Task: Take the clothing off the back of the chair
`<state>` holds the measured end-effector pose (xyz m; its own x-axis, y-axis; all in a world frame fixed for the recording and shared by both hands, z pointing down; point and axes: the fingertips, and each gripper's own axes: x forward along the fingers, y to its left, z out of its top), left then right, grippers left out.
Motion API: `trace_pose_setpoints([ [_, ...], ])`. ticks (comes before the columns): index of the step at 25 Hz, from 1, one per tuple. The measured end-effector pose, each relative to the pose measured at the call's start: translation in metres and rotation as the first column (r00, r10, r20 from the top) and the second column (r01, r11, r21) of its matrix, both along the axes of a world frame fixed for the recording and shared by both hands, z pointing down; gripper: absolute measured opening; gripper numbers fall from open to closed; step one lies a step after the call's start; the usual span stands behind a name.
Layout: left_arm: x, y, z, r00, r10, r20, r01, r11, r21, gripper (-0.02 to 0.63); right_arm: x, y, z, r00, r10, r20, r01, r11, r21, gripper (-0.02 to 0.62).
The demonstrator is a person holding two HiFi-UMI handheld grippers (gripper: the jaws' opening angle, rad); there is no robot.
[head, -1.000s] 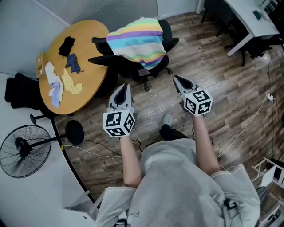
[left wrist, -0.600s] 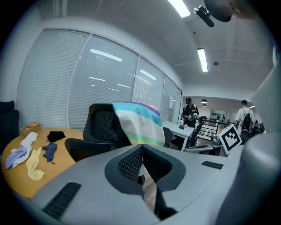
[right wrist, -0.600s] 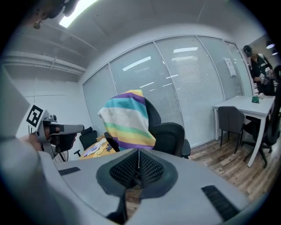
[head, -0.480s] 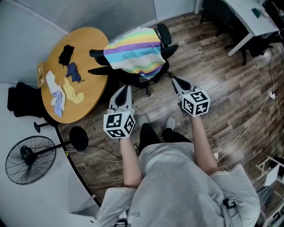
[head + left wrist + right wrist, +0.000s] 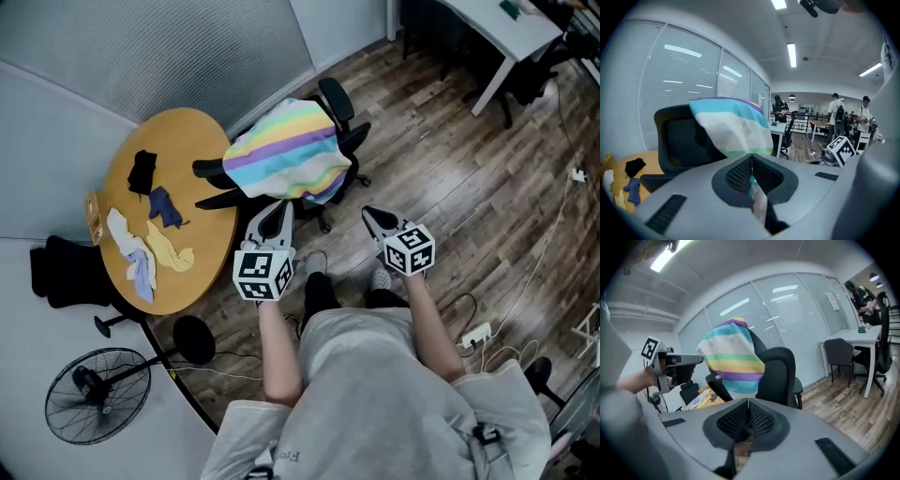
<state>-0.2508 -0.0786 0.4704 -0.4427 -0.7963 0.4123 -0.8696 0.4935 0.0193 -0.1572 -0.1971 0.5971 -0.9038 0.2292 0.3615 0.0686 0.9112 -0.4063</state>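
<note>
A rainbow-striped garment [image 5: 286, 155] hangs over the back of a black office chair [image 5: 342, 103]. It fills the middle of the left gripper view as striped garment [image 5: 733, 126] and sits at centre left in the right gripper view as striped garment [image 5: 731, 357] on the chair [image 5: 780, 373]. My left gripper [image 5: 277, 208] is shut and empty, its tips just short of the garment's lower edge. To the right of the hanging cloth my right gripper [image 5: 372, 215] is shut too, with nothing in it.
A round wooden table [image 5: 178, 187] left of the chair holds several small cloths [image 5: 141, 253]. A floor fan [image 5: 98, 394] stands at lower left. A white desk [image 5: 497, 23] with dark chairs is at the upper right. Cables and a power strip [image 5: 478, 333] lie on the wood floor.
Both grippers have come closer to the chair; the left one now nearly reaches the garment's hem. The view has shifted, and chair and table sit lower in it.
</note>
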Motion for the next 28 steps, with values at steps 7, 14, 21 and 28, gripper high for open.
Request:
trace_pose_setpoints([
  [7, -0.030, 0.010, -0.024, 0.990, 0.142, -0.011, -0.141, 0.990, 0.029, 0.029, -0.044, 0.004, -0.059, 0.991, 0.069, 0.116, -0.076, 0.995, 0.061, 0.025],
  [14, -0.028, 0.023, -0.077, 0.893, 0.444, 0.079, -0.448, 0.893, 0.049, 0.029, -0.069, 0.017, -0.116, 0.971, 0.098, 0.218, -0.132, 0.980, 0.150, 0.029],
  [21, -0.061, 0.043, -0.134, 0.754, 0.646, 0.117, -0.656, 0.748, 0.102, 0.029, -0.084, 0.021, -0.144, 0.943, 0.172, 0.285, -0.227, 0.959, 0.171, 0.186],
  [28, -0.112, 0.024, -0.151, 0.678, 0.700, 0.224, -0.719, 0.695, 0.005, 0.029, -0.086, 0.044, -0.155, 0.923, 0.157, 0.350, -0.216, 0.967, 0.136, 0.301],
])
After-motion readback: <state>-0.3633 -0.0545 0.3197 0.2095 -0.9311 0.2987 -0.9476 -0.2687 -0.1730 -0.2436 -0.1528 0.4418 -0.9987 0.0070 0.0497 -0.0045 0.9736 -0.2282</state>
